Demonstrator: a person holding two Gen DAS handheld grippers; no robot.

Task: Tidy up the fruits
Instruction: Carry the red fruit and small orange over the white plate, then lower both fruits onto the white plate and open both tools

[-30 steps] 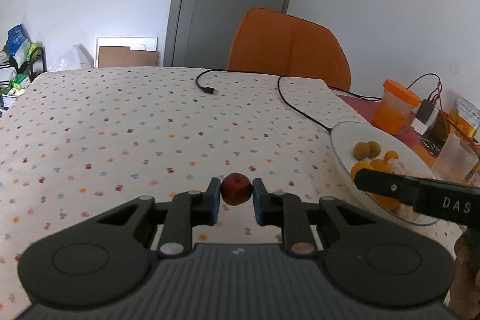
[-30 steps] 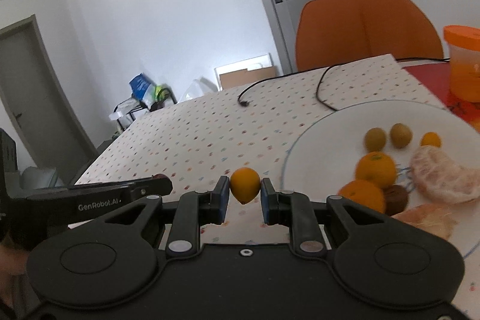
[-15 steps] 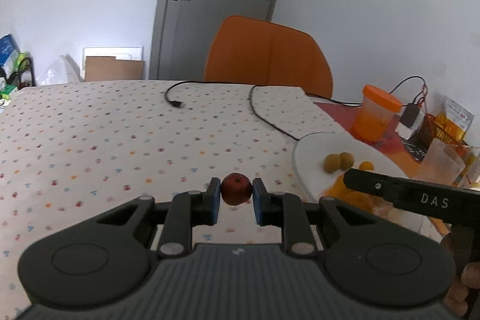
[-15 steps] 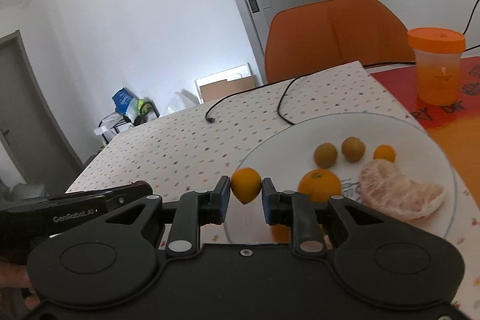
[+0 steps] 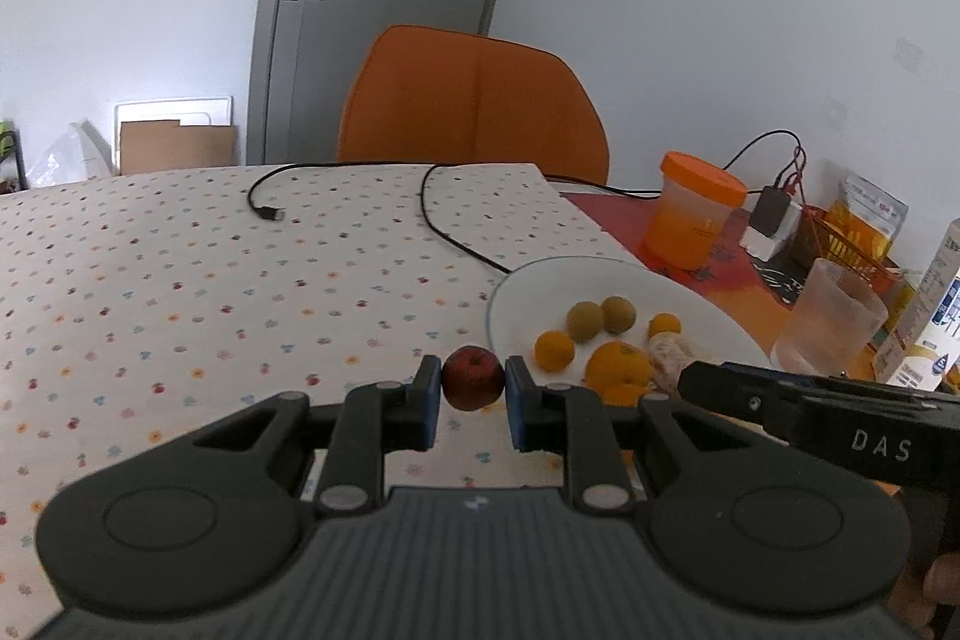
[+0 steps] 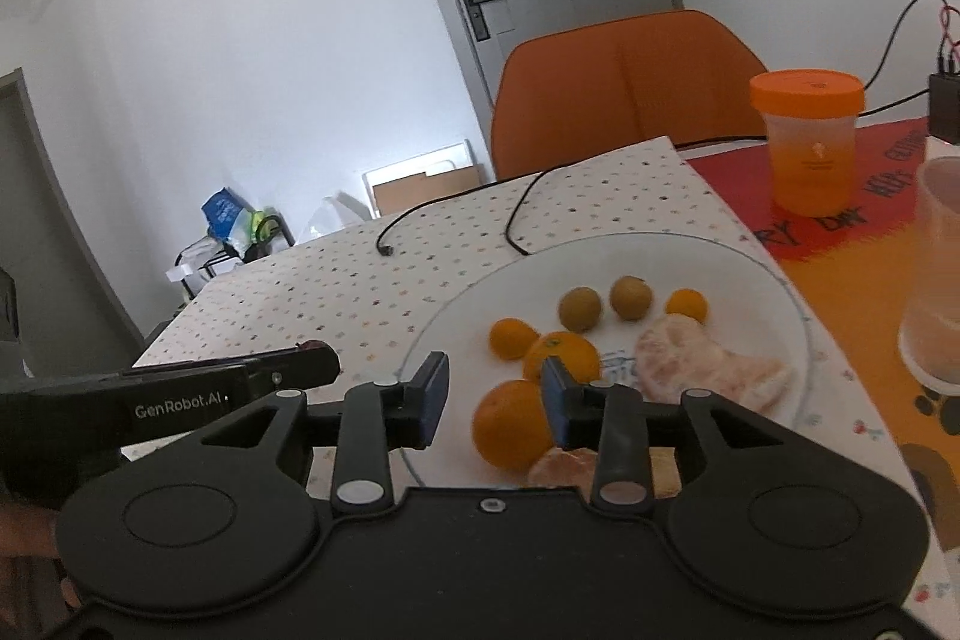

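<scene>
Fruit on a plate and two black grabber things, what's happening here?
A person is sorting fruit onto the white plate with a grabber in each hand. The left gripper is squeezing a small red fruit beside the plate's edge. The right gripper has just been opening over the plate, and nothing is between its jaws now. On the plate lie several oranges, two greenish round fruits and some peeled pieces. The red fruit is not on the plate yet.

Small red apple (image 5: 473,377) held off the cloth; oranges, green fruits on white plate (image 6: 774,292)
</scene>
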